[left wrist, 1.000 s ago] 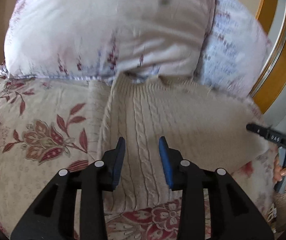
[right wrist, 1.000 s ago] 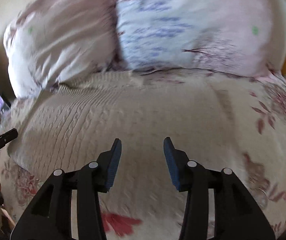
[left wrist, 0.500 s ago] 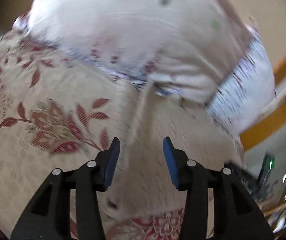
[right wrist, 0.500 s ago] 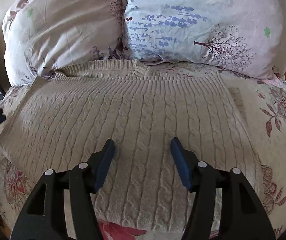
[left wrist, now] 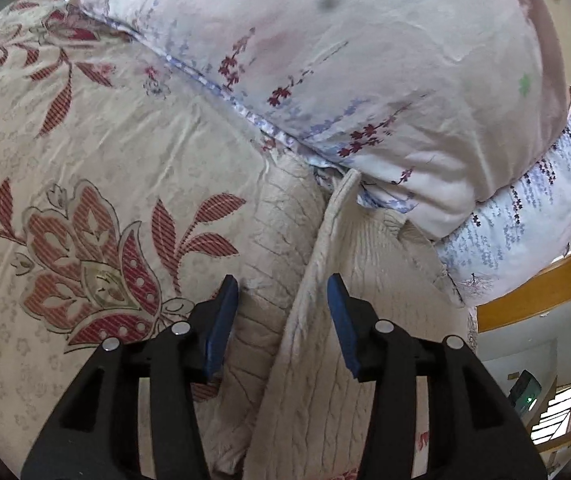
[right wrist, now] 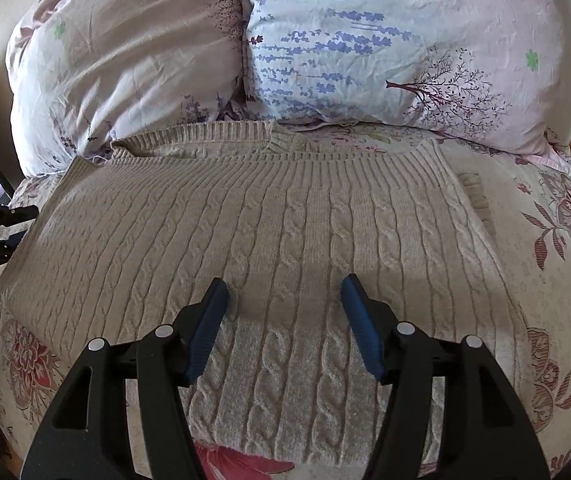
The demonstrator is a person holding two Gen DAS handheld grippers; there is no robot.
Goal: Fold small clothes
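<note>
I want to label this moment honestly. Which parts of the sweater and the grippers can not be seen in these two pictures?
- Sweater sleeves: right wrist view, only a strip shows beside the right edge; the rest is apparently tucked under the body.
- Sweater's near hem: both views, partly covered by the gripper bodies.
- Left gripper: right wrist view, cut off by the left edge; its jaws cannot be read there.
- Right gripper: absent from the left wrist view.
</note>
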